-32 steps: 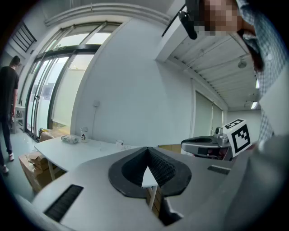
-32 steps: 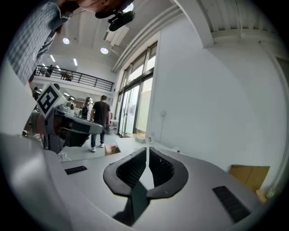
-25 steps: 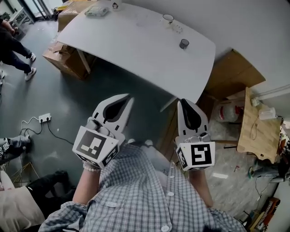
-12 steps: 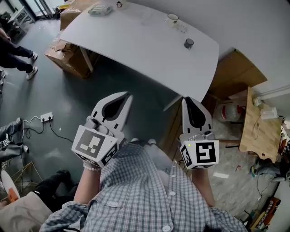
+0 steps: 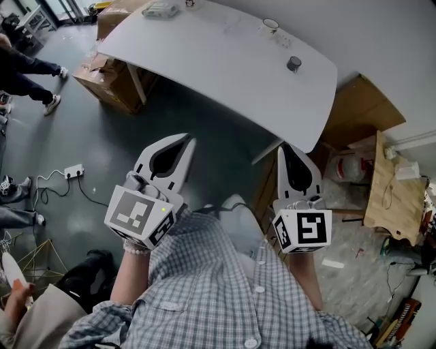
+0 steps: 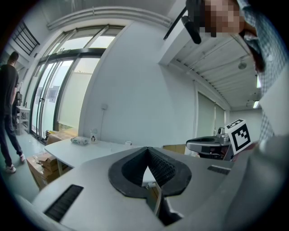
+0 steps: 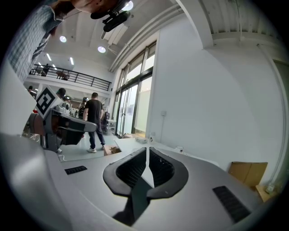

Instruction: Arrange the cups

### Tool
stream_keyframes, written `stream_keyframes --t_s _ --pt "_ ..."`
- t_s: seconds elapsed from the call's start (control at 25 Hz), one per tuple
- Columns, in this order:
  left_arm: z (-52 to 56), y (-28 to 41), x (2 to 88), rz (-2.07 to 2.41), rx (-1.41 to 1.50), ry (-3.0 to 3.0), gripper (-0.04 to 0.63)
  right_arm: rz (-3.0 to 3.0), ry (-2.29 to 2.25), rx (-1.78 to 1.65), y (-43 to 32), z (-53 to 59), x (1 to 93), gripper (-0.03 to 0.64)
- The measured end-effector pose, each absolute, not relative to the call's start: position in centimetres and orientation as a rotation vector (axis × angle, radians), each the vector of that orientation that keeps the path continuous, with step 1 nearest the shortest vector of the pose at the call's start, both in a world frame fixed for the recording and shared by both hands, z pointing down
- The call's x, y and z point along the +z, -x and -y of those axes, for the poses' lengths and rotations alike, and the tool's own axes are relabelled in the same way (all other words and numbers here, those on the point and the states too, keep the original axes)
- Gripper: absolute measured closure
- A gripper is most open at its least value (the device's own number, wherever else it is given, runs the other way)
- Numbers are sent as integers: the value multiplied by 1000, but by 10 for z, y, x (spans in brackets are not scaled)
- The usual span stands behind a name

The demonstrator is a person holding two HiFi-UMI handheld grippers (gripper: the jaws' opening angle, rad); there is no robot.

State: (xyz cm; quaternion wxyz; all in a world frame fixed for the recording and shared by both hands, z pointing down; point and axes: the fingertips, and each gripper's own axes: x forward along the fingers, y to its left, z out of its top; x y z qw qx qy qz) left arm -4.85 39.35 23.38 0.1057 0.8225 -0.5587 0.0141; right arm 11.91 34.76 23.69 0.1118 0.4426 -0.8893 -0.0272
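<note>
Far ahead, a white table (image 5: 225, 68) carries a pale cup (image 5: 270, 24) near its back edge and a small dark cup (image 5: 293, 64) toward its right end. Both grippers are held close to my body, well short of the table, over the grey floor. The left gripper (image 5: 188, 140) is shut with nothing in it; in the left gripper view its jaws (image 6: 146, 150) meet at the tips. The right gripper (image 5: 287, 146) is also shut and empty, with its jaws (image 7: 147, 149) touching. The pale cup (image 6: 128, 143) looks tiny in the left gripper view and shows in the right gripper view (image 7: 180, 149) too.
A packet (image 5: 160, 9) and a small bottle (image 5: 191, 3) lie at the table's far left. Cardboard boxes (image 5: 109, 75) sit under its left end, and a cardboard sheet (image 5: 357, 112) and a wooden board (image 5: 392, 191) lie right. A power strip (image 5: 71, 170) and people (image 5: 27, 68) are on the left.
The table has slid slightly lower and to the right in the head view. Both grippers stay shut and empty near my body. The person at left has walked on.
</note>
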Motion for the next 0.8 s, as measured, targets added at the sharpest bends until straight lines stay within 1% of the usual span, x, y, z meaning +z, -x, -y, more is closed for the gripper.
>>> stream_keyframes --t_s 0.4,0.8 --pt "-385 61 234 1714 41 -2398 584 2646 -1259 -93 -107 -327 238 583" --pt "-330 72 234 1735 53 -2370 584 2675 -1217 -67 -91 -268 244 582"
